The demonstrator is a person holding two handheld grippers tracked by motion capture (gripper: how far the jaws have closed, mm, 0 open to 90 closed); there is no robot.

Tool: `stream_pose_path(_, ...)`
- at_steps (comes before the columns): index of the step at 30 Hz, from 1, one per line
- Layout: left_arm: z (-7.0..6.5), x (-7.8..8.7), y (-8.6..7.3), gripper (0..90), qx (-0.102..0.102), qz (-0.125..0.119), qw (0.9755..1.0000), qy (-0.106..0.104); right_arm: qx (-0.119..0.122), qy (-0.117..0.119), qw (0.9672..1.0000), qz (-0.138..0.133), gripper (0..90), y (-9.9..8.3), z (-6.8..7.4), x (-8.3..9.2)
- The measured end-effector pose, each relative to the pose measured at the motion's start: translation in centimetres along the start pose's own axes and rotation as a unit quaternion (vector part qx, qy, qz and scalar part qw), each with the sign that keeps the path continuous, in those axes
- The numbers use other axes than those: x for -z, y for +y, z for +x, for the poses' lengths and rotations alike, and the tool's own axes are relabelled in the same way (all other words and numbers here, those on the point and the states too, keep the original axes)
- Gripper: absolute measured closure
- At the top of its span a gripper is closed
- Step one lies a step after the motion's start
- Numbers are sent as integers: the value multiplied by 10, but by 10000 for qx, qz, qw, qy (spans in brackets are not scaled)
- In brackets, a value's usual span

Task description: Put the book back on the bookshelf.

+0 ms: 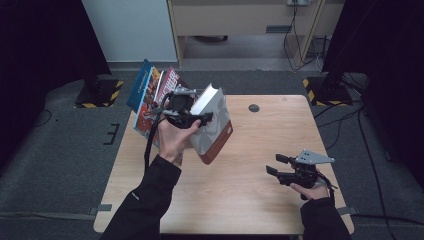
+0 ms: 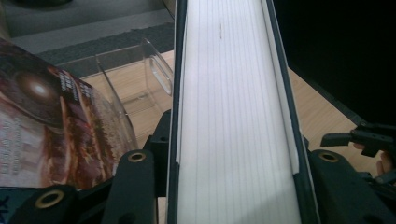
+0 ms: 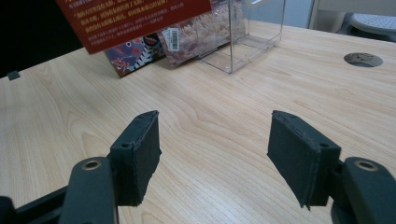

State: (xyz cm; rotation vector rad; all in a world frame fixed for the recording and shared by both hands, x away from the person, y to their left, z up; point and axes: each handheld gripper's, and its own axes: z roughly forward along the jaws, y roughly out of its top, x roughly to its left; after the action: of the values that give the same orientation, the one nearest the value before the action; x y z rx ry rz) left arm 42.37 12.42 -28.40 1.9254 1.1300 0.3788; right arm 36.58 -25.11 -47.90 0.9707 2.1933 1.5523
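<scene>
A thick book (image 1: 214,127) with a grey and red cover and white page edges (image 2: 233,102) hangs tilted above the left part of the wooden table (image 1: 250,200). My left gripper (image 1: 192,114) is shut on it, with a black jaw pressed against each cover. The book's red lower cover (image 3: 140,18) juts into the top of the right gripper view. My right gripper (image 1: 274,166) rests low over the table's right front. It is open, with only bare wood between its pads (image 3: 137,154).
A clear acrylic stand (image 3: 252,32) at the back left holds several colourful books and magazines (image 1: 150,92), which lean left. A glossy magazine cover (image 2: 46,126) lies close beside the left jaw. A round cable hole (image 1: 254,107) is near the back edge.
</scene>
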Motion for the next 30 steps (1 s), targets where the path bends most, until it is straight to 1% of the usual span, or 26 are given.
stream_pose_path(8,18,-6,11,530,293,-122,9993,204,7,-28,10000,26,341,-1,-1,0)
stream_pose_path(10,22,-7,14,530,338,-123,9990,261,22,-27,10000,43,340,-1,-2,1)
stream_pose_path(12,23,-8,16,530,330,-111,9990,291,-7,-36,10000,42,341,-1,-2,1)
stream_pose_path(13,25,-10,18,530,386,-141,9985,360,-12,-45,10000,40,341,-2,-3,2)
stream_pose_path(14,26,-11,19,530,381,-149,9985,377,-7,-48,10000,33,341,-2,-3,2)
stream_pose_path(16,28,-12,22,530,453,-126,9981,389,0,-49,10000,39,342,-2,-3,2)
stream_pose_path(20,33,-15,26,530,587,-172,9973,412,1,-66,9999,82,343,-3,-3,2)
stream_pose_path(23,34,-21,30,530,573,-127,9970,496,14,-68,9999,76,344,-3,-3,1)
stream_pose_path(27,39,-31,34,530,719,-154,9958,545,15,-73,9999,87,345,-3,-3,1)
stream_pose_path(30,43,-39,38,530,765,-166,9952,582,12,-64,9999,83,346,-3,-3,1)
